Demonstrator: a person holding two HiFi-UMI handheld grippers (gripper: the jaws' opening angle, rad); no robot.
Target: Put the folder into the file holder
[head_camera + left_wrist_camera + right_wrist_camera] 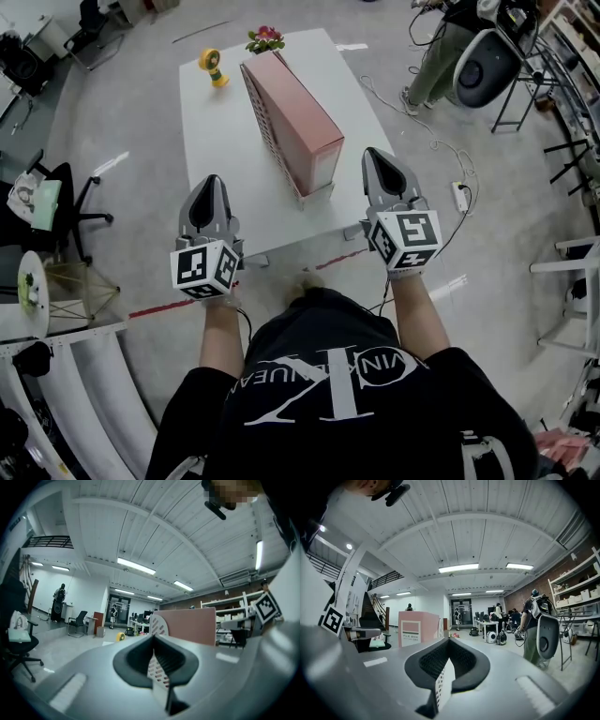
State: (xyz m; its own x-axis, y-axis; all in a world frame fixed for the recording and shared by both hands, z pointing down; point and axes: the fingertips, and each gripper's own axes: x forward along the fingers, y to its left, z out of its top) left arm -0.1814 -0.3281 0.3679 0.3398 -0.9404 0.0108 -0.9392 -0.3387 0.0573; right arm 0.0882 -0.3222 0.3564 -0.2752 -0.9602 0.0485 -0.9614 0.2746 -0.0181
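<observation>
A pink folder box (pixel 298 120) stands on edge inside a white perforated file holder (pixel 265 127) on the white table (pixel 217 155). My left gripper (pixel 211 183) hovers over the table's near left part, shut and empty, well left of the holder. On the other side my right gripper (pixel 381 155) is over the table's near right corner, also shut with nothing in it. In the left gripper view the folder box (pixel 188 626) and holder (pixel 159 625) rise beyond the closed left gripper (pixel 153 639). The right gripper view has the folder box (pixel 414 631) ahead left of the right gripper (pixel 448 642).
A yellow gadget (pixel 214 67) and a small flower pot (pixel 266 39) stand at the table's far end. An office chair (pixel 49 201) is at the left. A person (pixel 439 52) and wheeled equipment (pixel 490 58) are at the far right, with a power strip (pixel 460 196) on the floor.
</observation>
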